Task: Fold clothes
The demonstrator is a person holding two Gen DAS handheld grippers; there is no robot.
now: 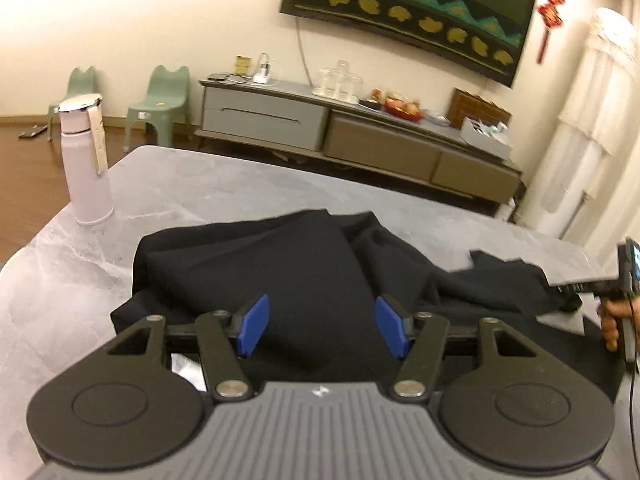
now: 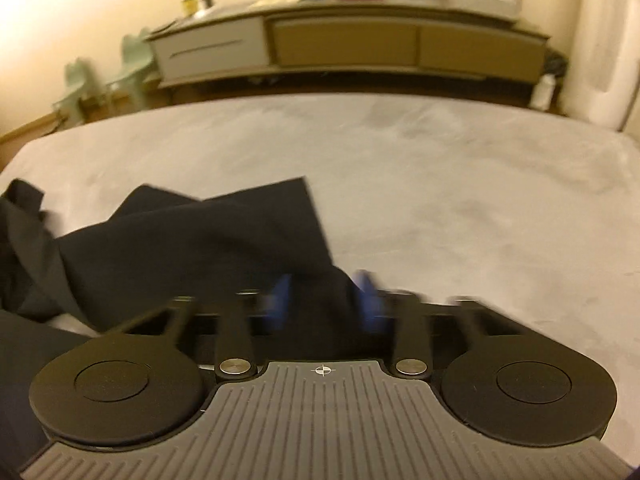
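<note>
Left wrist view: left gripper (image 1: 322, 330) nearest the lens, blue pads (image 1: 253, 330) spread wide, holding nothing, hovering over one black garment (image 1: 288, 276) bunched on the near half of a grey marbled table (image 1: 80, 280). One pale pink bottle (image 1: 85, 160) stands upright at the table's far left, apart from the cloth. Beyond: long low cabinet (image 1: 340, 136) against the wall, dark patterned panel (image 1: 412, 12) above it, two green chairs (image 1: 158, 100) on a wood floor, white curtain (image 1: 592, 120) at right. At the right edge, a hand (image 1: 614, 320) holds the other gripper level, its tip at the garment's right end.

Right wrist view, motion-blurred: right gripper (image 2: 326, 304) nearest, blue pads (image 2: 370, 302) partly closed with a fold of the black garment (image 2: 192, 248) between them; whether they actually pinch it cannot be told. Cloth trails left over the grey table (image 2: 440, 168). Same cabinet (image 2: 348, 44) behind.
</note>
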